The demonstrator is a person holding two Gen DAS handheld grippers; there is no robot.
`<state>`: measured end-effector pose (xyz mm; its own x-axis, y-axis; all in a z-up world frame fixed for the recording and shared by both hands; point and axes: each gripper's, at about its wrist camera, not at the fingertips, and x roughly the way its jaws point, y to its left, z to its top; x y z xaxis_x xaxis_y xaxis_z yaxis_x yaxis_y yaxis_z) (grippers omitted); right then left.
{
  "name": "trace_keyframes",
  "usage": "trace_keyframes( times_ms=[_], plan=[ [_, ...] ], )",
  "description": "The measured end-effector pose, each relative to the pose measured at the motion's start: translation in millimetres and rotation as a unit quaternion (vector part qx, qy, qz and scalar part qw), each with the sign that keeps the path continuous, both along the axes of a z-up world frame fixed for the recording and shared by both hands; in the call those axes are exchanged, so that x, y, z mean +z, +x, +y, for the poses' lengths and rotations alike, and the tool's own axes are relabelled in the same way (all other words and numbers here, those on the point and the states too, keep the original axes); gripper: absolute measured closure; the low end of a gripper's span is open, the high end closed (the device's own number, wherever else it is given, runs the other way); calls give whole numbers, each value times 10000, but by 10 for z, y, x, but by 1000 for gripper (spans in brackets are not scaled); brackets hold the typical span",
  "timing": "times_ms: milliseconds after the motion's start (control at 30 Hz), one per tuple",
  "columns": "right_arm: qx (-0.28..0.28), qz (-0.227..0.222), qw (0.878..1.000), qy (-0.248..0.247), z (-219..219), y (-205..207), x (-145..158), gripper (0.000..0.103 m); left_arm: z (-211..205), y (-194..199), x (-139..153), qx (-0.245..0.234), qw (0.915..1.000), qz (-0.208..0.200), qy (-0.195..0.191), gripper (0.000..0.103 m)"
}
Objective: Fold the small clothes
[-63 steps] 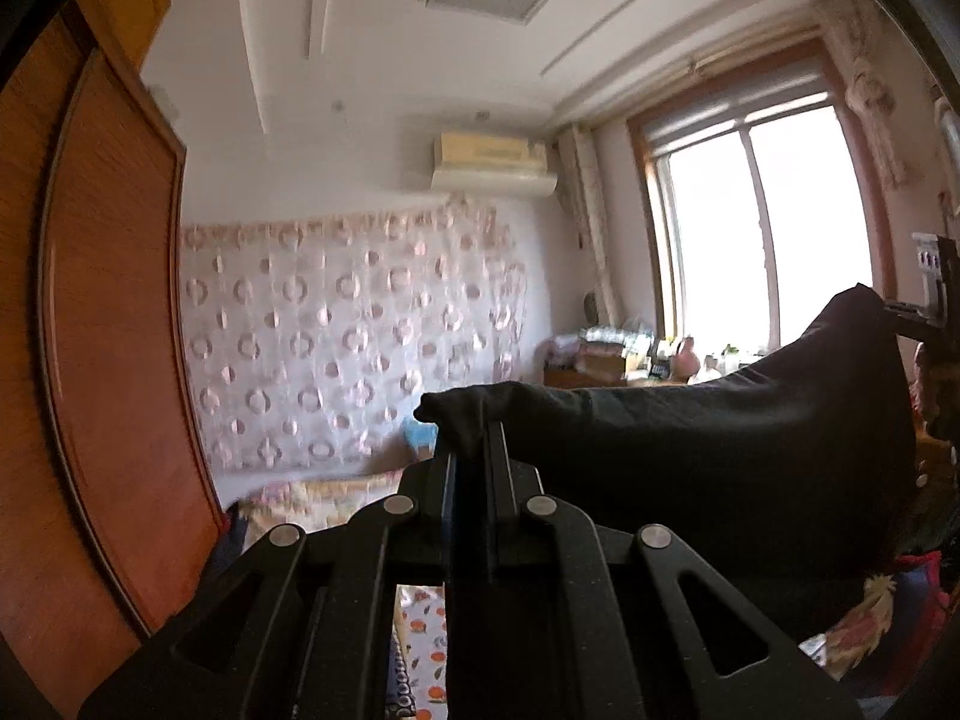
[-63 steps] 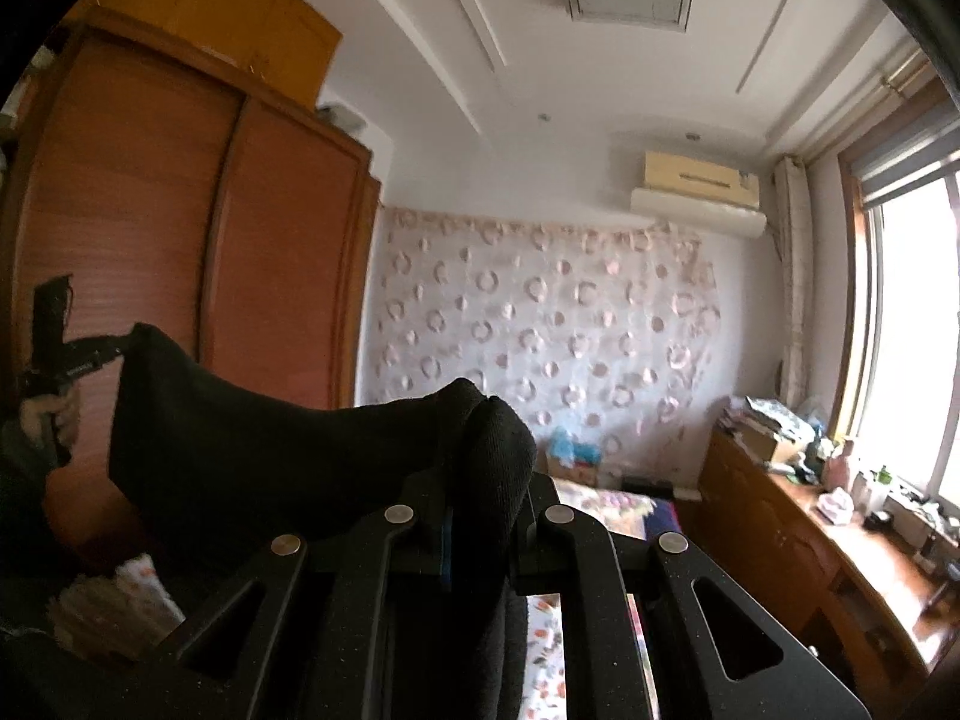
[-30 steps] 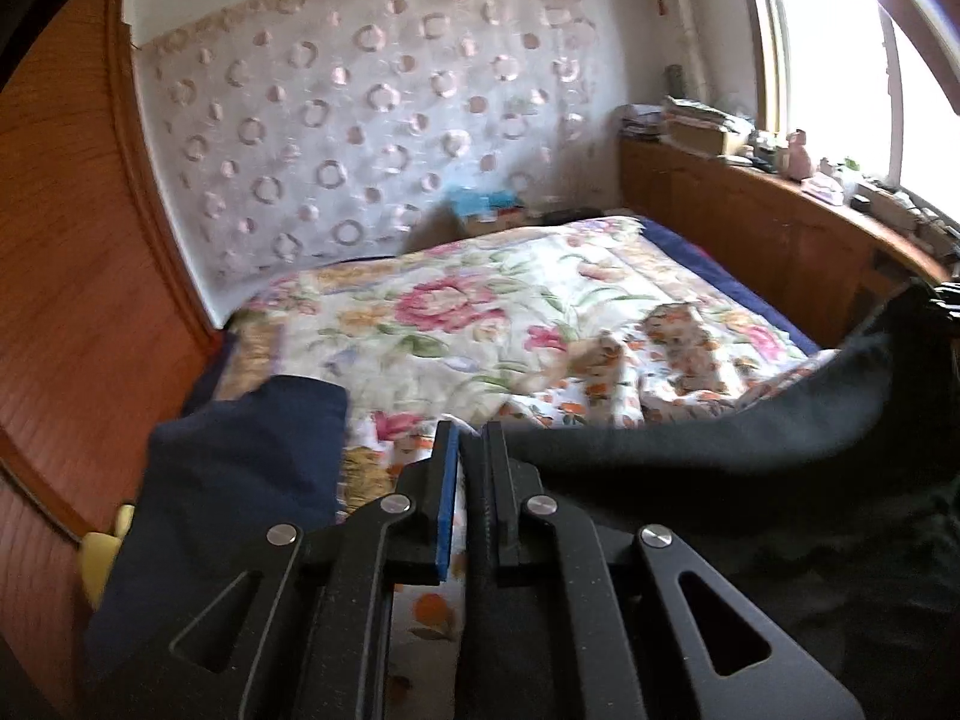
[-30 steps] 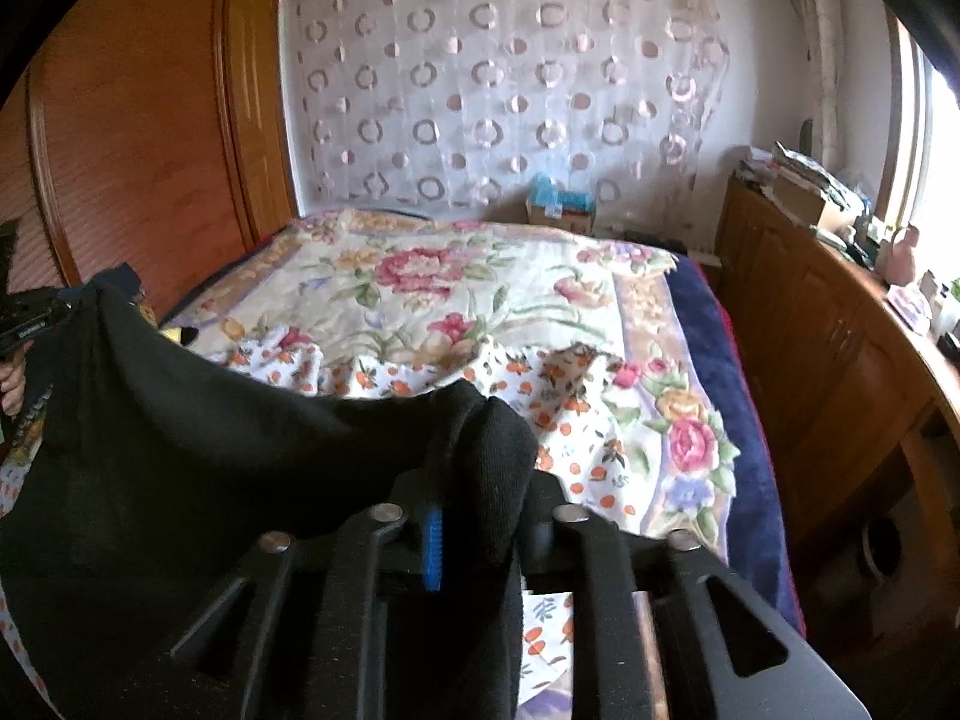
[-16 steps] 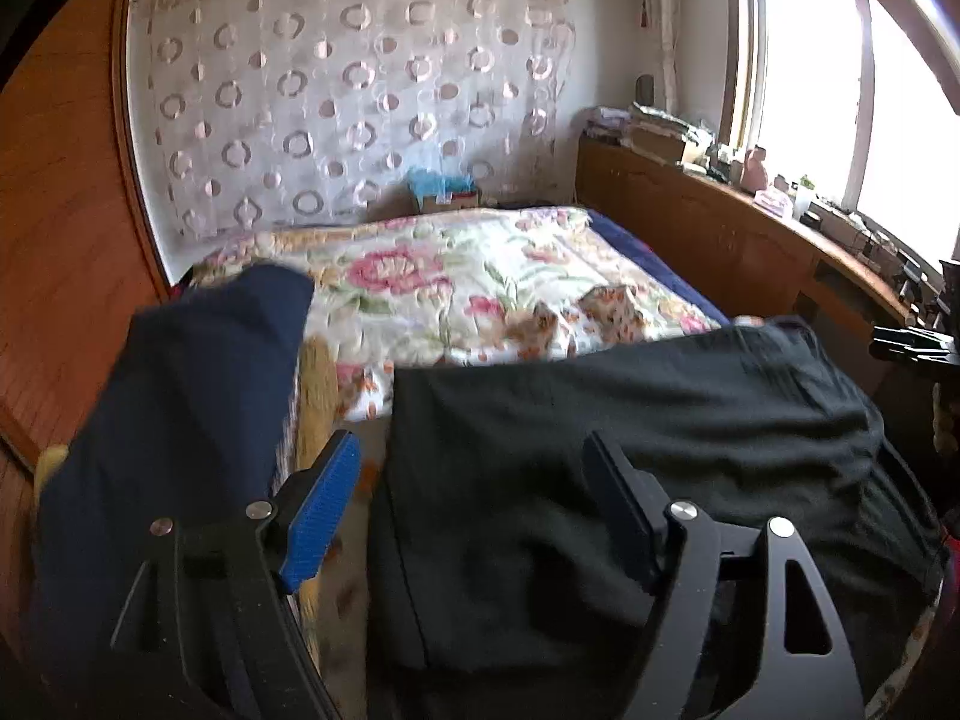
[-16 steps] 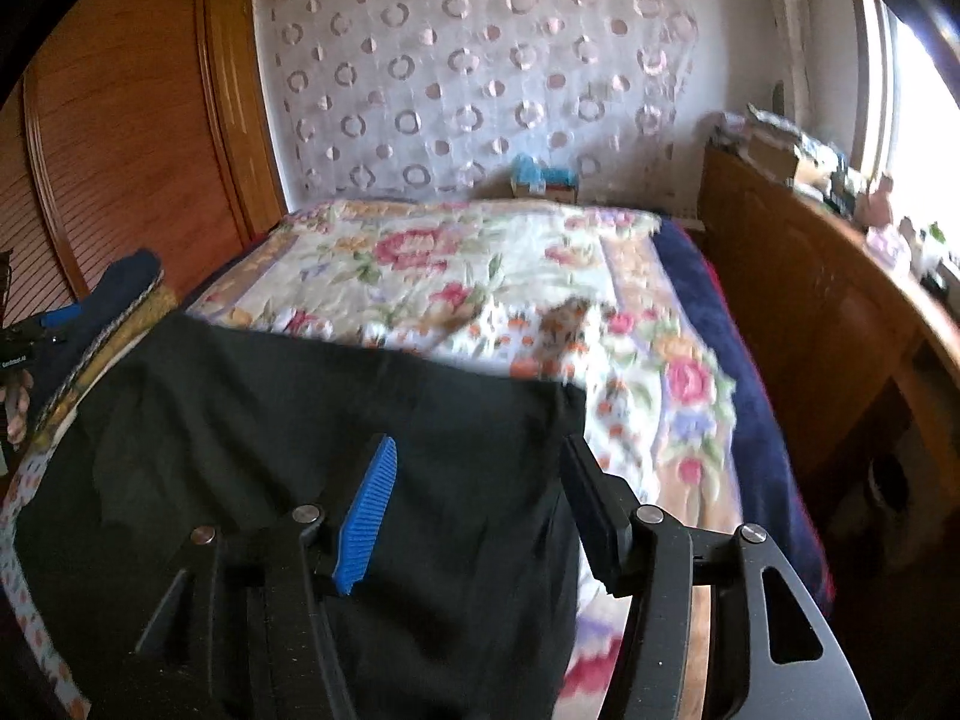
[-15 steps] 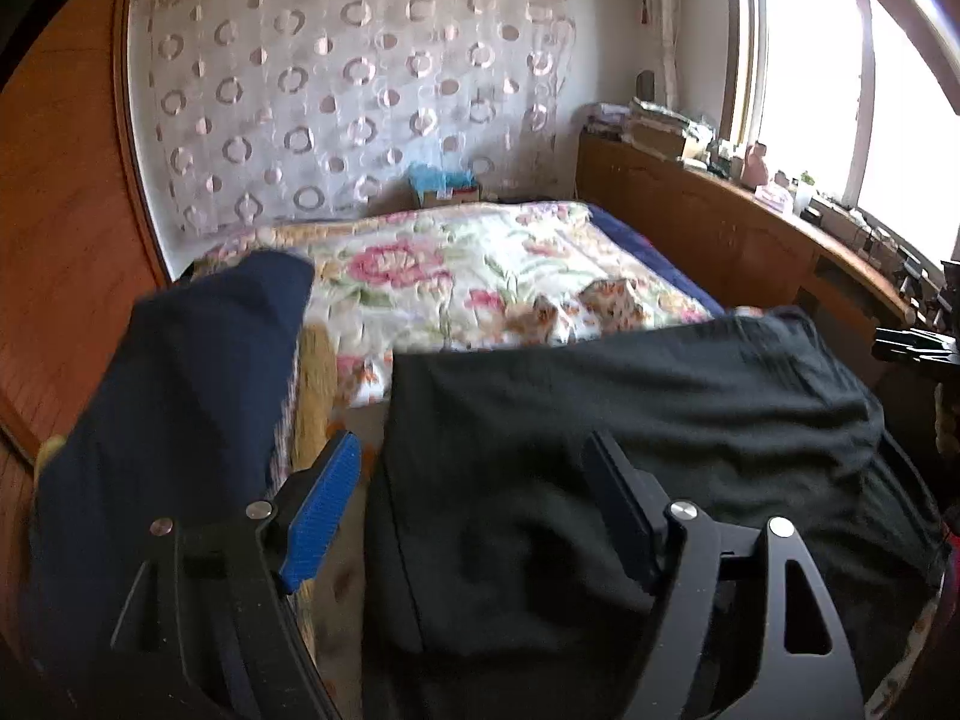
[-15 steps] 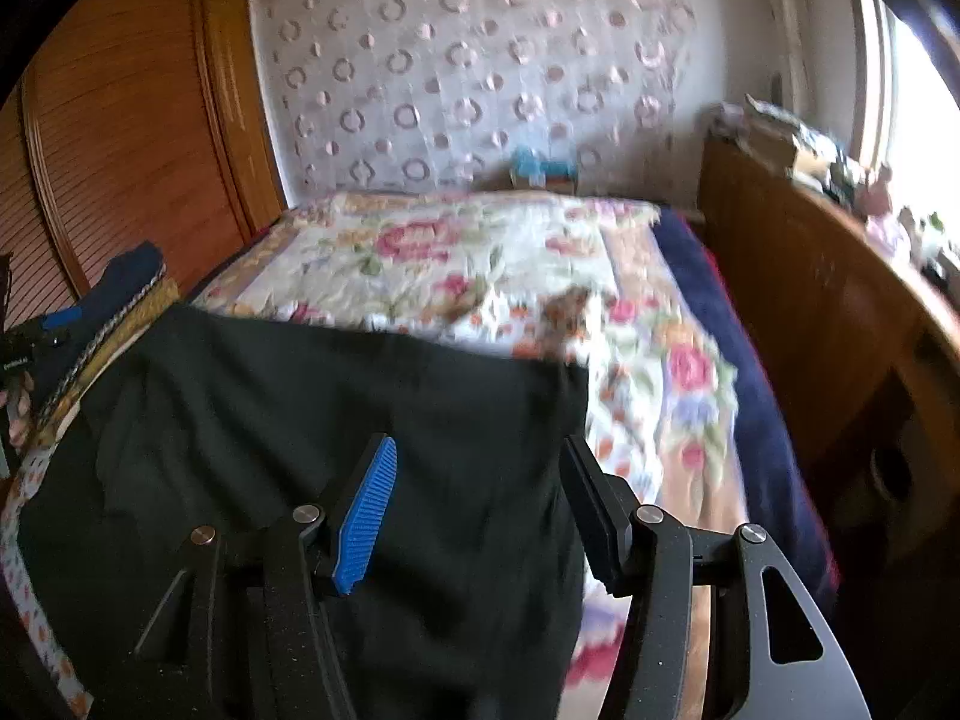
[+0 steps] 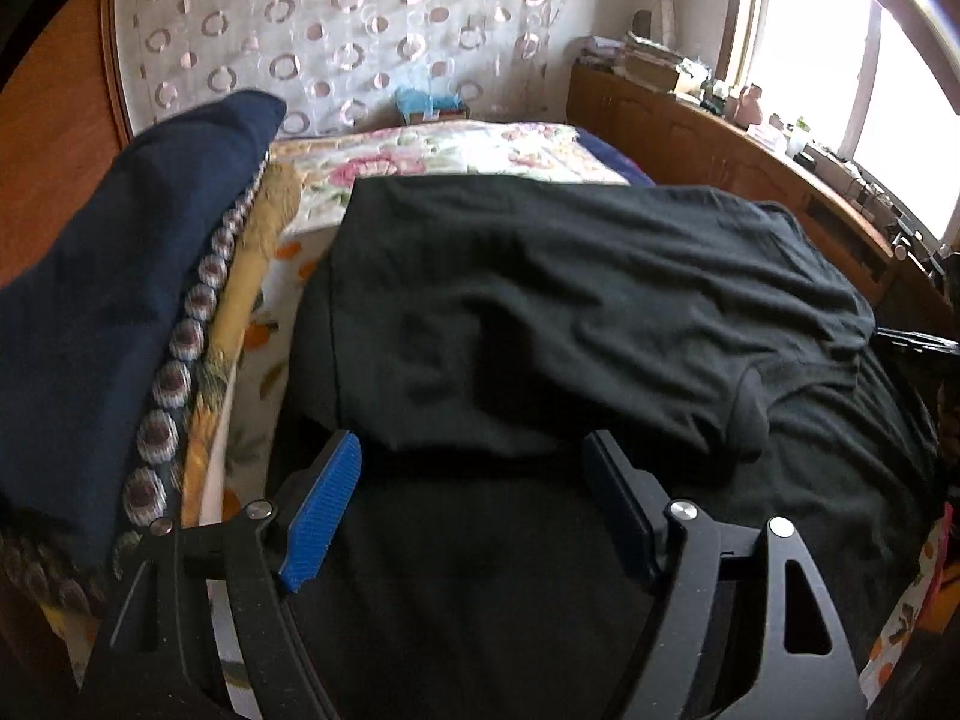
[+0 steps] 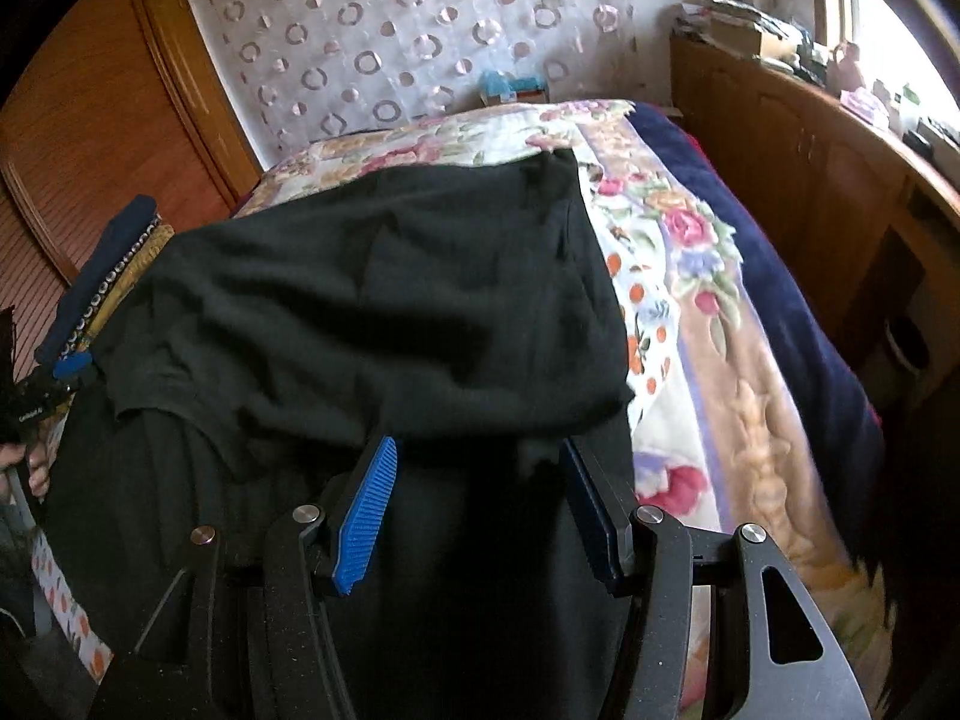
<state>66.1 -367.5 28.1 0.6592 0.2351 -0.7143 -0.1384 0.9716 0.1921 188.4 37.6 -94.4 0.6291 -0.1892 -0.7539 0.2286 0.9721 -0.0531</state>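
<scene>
Hovering at the lower frame edge, the left gripper [image 9: 471, 501] and right gripper [image 10: 480, 507] had jaws spread, gripping nothing. Beyond them, the black garment [image 9: 570, 300] lay folded over itself across the floral bed [image 10: 678, 276]. A navy cloth pile [image 9: 120, 276] sat at left.

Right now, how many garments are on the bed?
2 visible. The black garment lies folded over across the floral quilt in front of both open grippers. The navy garment sits on a stack at the bed's left edge. Others may be hidden underneath.
</scene>
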Motion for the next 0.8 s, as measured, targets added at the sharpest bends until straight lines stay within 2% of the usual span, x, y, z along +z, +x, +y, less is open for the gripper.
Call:
trace_keyframes(
  times_ms=[333,567,800],
  plan=[
    [-106,-163,9998,-74,-107,266,167,44,-17,75,-106,90,9997,223,28,26],
    [-20,-259,9992,-295,-103,214,199,36,-31,92,-123,193,9994,226,169,25],
    [-7,-261,9993,-272,-106,220,189,35,32,249,-108,459,9986,221,-109,25]
  ],
)
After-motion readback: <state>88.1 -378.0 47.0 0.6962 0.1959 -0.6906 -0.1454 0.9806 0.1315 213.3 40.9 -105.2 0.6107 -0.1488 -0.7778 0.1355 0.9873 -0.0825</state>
